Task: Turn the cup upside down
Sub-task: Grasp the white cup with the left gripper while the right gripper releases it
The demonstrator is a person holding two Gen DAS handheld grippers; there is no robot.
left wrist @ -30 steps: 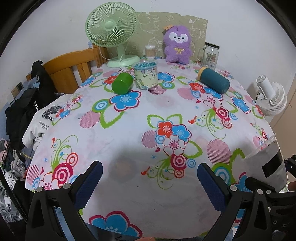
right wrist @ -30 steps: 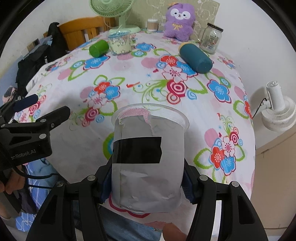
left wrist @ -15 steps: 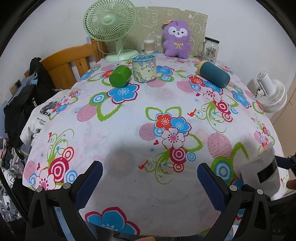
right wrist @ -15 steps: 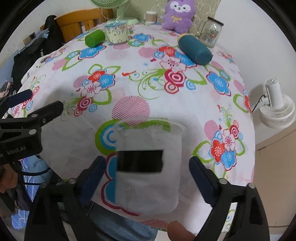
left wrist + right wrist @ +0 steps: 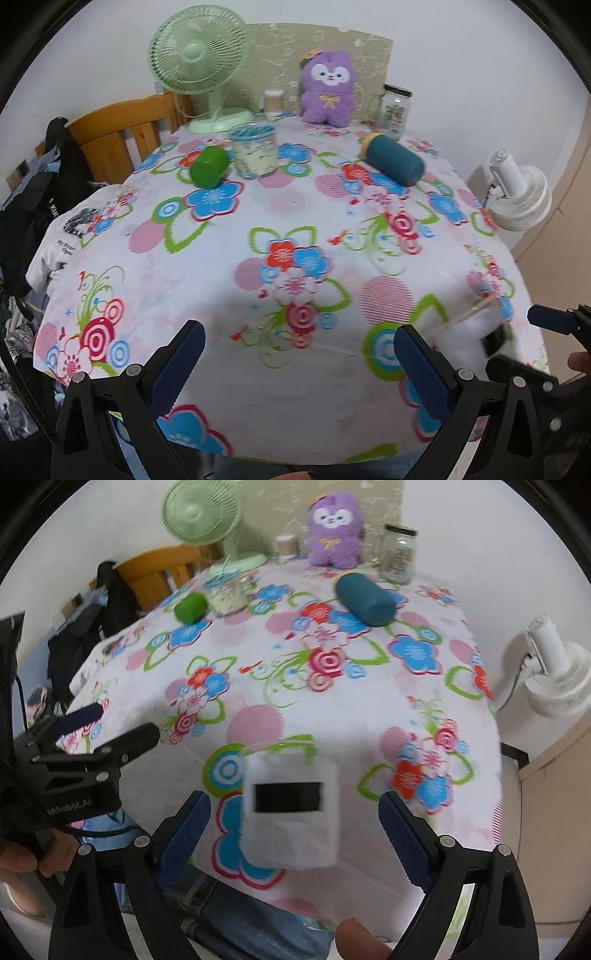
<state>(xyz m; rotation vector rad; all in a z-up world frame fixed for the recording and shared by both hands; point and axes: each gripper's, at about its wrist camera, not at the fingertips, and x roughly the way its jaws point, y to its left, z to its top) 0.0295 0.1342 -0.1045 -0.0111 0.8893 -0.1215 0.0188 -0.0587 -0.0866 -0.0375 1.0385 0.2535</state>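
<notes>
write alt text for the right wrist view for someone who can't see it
A paper-wrapped clear cup with a black rectangle stands near the front edge of a floral tablecloth, between the open jaws of the right gripper, touching neither. The left gripper is at left; a fan, plush toy, jar and bottles sit at the back.

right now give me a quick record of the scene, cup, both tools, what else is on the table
cup: paper-wrapped clear cup with black patch, mouth up, near table edge, blurred
right tool: open, fingers apart either side of cup, not gripping
left tool: open, nothing between fingers
table: floral cloth
far side: green fan, purple plush, glass jar, patterned tub
lying down: green cup, teal bottle
flip: not done
</notes>
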